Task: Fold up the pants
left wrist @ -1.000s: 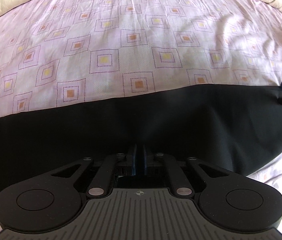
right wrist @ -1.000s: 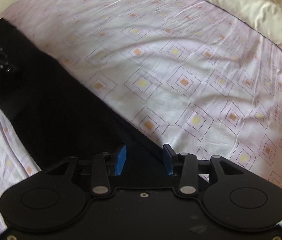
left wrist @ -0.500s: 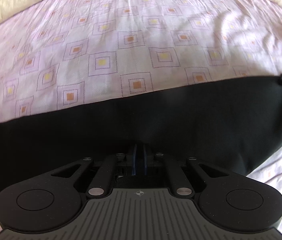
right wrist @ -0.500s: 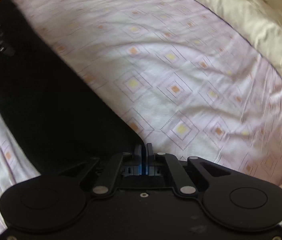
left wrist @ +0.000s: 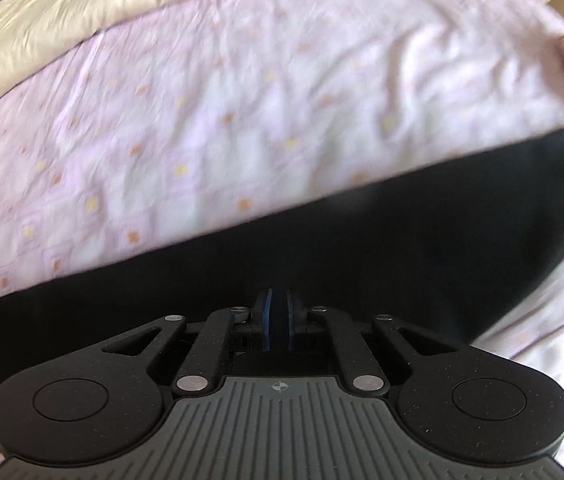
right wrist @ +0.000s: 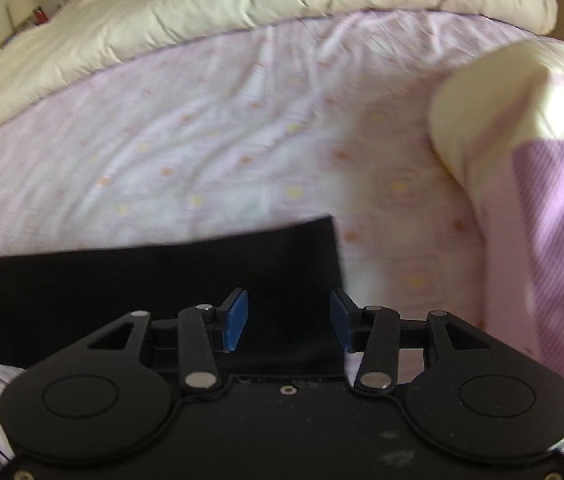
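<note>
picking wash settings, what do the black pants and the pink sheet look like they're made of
Black pants: looks like a smooth, matte woven or knit fabric; no sheen and it hangs limp. Fibre can't be told.
Pink sheet: likely thin cotton-type weave, matte, printed squares, fine wrinkles.
</note>
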The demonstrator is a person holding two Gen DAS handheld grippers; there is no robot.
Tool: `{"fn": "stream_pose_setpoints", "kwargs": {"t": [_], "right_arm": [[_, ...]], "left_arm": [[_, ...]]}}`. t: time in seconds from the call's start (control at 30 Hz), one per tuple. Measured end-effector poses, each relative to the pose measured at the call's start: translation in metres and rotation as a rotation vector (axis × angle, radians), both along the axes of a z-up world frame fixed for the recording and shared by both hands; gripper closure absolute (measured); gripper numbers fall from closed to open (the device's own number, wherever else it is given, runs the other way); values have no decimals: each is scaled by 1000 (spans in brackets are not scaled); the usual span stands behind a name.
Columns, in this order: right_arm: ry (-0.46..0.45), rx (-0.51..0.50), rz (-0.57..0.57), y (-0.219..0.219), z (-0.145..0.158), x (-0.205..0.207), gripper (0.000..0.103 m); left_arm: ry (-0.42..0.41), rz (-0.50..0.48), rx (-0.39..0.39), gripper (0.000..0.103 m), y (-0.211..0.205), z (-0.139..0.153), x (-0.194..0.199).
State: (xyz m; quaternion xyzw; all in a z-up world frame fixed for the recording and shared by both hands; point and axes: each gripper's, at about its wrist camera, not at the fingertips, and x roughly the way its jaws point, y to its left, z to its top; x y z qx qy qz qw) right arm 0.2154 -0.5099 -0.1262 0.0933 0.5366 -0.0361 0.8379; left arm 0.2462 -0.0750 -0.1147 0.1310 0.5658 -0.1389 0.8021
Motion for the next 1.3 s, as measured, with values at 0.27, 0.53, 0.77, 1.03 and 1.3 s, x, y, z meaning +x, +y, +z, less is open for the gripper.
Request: {"fn": "stream_pose_setpoints", "kwargs": {"t": [0.27, 0.53, 0.77, 1.03, 1.3], "right_arm": [[28, 107, -115, -22, -20, 0, 88], [53, 90, -54, -19, 0, -12, 100], [39, 218, -179, -42, -14, -23, 53], [85, 339, -165, -61, -39, -22, 35], [86, 465, -109, -75, -50, -15, 21]], "left_arm": [[24, -109, -95, 95, -48, 10, -15], [51, -201, -107, 95, -73, 13, -37], [34, -235, -125, 95, -106, 18, -28], [58, -269, -149, 95, -151, -2, -12], [131, -209, -134, 95, -152, -35, -6]]}}
